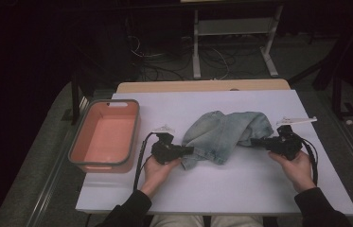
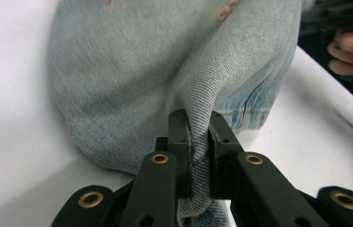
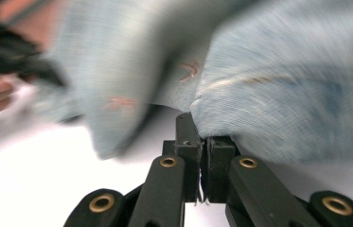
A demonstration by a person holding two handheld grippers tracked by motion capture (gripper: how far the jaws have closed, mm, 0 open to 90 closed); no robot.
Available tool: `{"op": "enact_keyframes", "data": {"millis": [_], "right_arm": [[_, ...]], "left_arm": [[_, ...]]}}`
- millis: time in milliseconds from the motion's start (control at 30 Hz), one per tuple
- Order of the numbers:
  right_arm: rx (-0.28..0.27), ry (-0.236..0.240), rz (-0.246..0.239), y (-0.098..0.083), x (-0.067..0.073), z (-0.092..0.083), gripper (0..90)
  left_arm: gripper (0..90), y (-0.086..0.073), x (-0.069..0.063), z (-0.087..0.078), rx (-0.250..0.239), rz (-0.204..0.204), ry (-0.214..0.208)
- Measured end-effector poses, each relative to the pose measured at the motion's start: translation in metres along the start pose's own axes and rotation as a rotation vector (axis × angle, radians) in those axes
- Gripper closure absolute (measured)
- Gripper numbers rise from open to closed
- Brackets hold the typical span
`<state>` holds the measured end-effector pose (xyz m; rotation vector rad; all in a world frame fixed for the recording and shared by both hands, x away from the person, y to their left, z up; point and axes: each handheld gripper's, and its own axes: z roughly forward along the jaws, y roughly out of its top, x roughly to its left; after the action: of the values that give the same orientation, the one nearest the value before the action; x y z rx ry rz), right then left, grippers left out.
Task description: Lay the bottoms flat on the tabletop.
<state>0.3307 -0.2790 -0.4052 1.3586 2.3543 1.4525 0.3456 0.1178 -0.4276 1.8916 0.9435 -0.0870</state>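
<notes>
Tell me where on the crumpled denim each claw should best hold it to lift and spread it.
Keep to the outer edges: the left claw on the folded hem at the denim garment's near-left corner, the right claw on its right-hand edge, each coming in level from its own side. The bunched middle would probably just lift as a lump.

jeans point(image 1: 226, 135) on table point(image 1: 240, 184), bin point(image 1: 104, 135) to their left

No legible text (or labels)

You see light blue faded jeans point(image 1: 224, 135) between your black claws. Left of your left claw point(image 1: 189, 150), the bin point(image 1: 104, 136) is pink with a grey rim.
</notes>
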Motion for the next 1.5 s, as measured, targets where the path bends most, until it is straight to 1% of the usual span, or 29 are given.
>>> {"op": "enact_keyframes", "data": {"millis": [33, 133, 233, 267, 333, 400, 467, 500, 533, 633, 733, 867, 967, 1133, 1233, 1333, 1500], "right_arm": [[-0.006, 0.022, -0.003, 0.001, 0.003, -0.004, 86.4], [-0.05, 0.089, -0.003, 0.003, 0.011, -0.02, 86.4], [-0.054, 0.114, 0.002, 0.0, 0.014, -0.028, 86.4], [-0.051, 0.126, 0.014, -0.004, 0.013, -0.031, 86.4], [-0.048, 0.13, 0.026, -0.009, 0.013, -0.036, 86.4], [-0.055, 0.147, 0.05, -0.015, 0.012, -0.043, 86.4], [-0.069, 0.159, 0.067, -0.019, 0.011, -0.049, 86.4], [-0.074, 0.169, 0.075, -0.022, 0.011, -0.052, 86.3], [-0.079, 0.182, 0.082, -0.025, 0.01, -0.056, 86.3], [-0.08, 0.202, 0.096, -0.032, 0.009, -0.062, 86.3], [-0.071, 0.202, 0.121, -0.038, 0.006, -0.066, 86.2], [-0.054, 0.185, 0.16, -0.045, -0.001, -0.069, 86.2], [-0.05, 0.167, 0.184, -0.049, -0.007, -0.072, 86.1], [-0.032, 0.139, 0.216, -0.052, -0.013, -0.072, 86.1], [-0.021, 0.127, 0.235, -0.054, -0.016, -0.071, 86.1], [-0.005, 0.116, 0.256, -0.057, -0.02, -0.069, 86.0], [0.005, 0.105, 0.269, -0.058, -0.022, -0.068, 86.0]], "left_arm": [[82.5, 0.001, -0.001, -0.003, -0.007, 0.006, 0.004], [82.5, 0.002, -0.003, -0.01, -0.019, 0.02, 0.009], [82.7, 0.001, -0.004, -0.018, -0.025, 0.021, 0.009], [82.8, 0.001, -0.004, -0.02, -0.024, 0.022, 0.008], [82.9, -0.001, -0.006, -0.026, -0.021, 0.031, 0.006], [83.1, -0.003, -0.009, -0.033, -0.014, 0.044, 0.004], [83.1, -0.005, -0.012, -0.037, -0.005, 0.061, 0.004], [83.1, -0.007, -0.015, -0.039, 0.008, 0.08, 0.009], [83.1, -0.008, -0.016, -0.039, 0.015, 0.089, 0.009], [83.1, -0.014, -0.022, -0.041, 0.045, 0.106, -0.011], [83.2, -0.02, -0.03, -0.042, 0.074, 0.129, -0.034], [83.1, -0.026, -0.039, -0.041, 0.104, 0.155, -0.064], [83.2, -0.032, -0.046, -0.037, 0.139, 0.173, -0.089], [83.2, -0.038, -0.059, -0.031, 0.196, 0.229, -0.109], [83.2, -0.042, -0.063, -0.025, 0.229, 0.234, -0.131], [83.1, -0.043, -0.063, -0.02, 0.248, 0.233, -0.141], [81.5, -0.044, -0.056, -0.014, 0.262, 0.201, -0.171]]}}
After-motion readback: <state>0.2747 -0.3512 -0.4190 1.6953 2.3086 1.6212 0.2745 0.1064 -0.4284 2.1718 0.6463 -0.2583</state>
